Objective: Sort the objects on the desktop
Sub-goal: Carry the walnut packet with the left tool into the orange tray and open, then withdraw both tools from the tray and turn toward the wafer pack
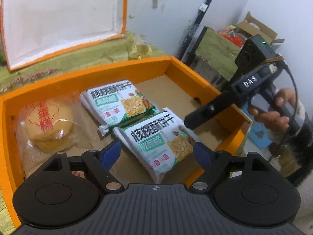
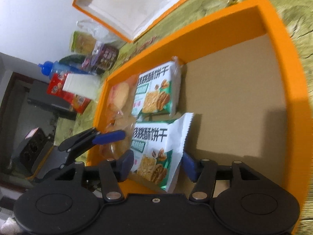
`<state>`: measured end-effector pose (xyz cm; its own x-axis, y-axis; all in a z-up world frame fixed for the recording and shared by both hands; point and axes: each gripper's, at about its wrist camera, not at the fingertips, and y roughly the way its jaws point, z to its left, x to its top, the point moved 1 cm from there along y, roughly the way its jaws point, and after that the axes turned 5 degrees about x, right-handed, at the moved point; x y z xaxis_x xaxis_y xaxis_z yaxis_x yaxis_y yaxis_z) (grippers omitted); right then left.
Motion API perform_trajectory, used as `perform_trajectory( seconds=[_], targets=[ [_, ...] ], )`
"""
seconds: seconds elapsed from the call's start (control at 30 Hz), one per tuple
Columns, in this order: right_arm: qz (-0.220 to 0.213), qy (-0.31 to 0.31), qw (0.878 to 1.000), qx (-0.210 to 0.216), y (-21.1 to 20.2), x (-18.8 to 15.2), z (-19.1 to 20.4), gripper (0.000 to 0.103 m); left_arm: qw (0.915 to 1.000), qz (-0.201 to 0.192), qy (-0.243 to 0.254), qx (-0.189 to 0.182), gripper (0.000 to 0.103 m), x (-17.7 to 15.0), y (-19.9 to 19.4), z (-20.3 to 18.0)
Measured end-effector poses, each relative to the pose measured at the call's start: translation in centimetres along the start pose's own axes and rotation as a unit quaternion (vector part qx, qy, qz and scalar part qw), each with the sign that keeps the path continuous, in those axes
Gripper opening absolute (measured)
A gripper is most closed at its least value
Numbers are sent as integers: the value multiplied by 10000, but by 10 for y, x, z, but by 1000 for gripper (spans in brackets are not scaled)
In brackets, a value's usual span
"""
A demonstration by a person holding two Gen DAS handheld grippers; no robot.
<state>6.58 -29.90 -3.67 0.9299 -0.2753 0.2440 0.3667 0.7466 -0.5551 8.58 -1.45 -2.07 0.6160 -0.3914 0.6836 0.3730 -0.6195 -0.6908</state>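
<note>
Starting at the left of the left wrist view, we see the round cake (image 1: 49,125) in its clear wrapper lying against the left wall of the orange box (image 1: 117,68), on the cardboard floor. Just to its right lies the far biscuit packet (image 1: 119,101), white and green with black lettering, flat on the floor. The near biscuit packet (image 1: 162,143) overlaps its lower edge and tilts toward us.

Our left gripper (image 1: 156,153) hangs over this near packet with its blue pads spread well apart. The packet sits between them, and neither pad presses on it. Further right, the right gripper (image 1: 192,120) reaches in over the box's right wall, carried by a hand (image 1: 273,111) wrapped around its black handle. Behind the box, the lid (image 1: 58,19) leans open against the wall, its white inside facing us, on the green cloth (image 1: 78,58).

In the right wrist view, again from the left, we see assorted snack bags and a blue bottle (image 2: 49,68) crowded on the cloth beyond the box. Next comes the left gripper's blue finger (image 2: 109,137), lying over the wrapped cake. Our right gripper (image 2: 157,164) has its pads apart on either side of the near packet's lower end. The left pad looks close to the wrapper, but we cannot tell whether it touches. The right half of the box floor is bare cardboard.
</note>
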Motion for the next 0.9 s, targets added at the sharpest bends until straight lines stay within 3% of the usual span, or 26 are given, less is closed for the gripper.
perform_trajectory(
  seconds=[0.23, 0.57, 0.9],
  targets=[
    [-309, 39, 9995, 91, -3, 3, -6, 54, 9996, 39, 8, -287, 86, 4, 17, 1],
    [-117, 86, 9995, 274, 14, 5, -9, 54, 9982, 107, -247, -531, 91, -2, 17, 8],
    [14, -108, 9995, 302, 16, -6, 5, 54, 9987, 49, -209, -462, 93, -8, 13, 5]
  ],
)
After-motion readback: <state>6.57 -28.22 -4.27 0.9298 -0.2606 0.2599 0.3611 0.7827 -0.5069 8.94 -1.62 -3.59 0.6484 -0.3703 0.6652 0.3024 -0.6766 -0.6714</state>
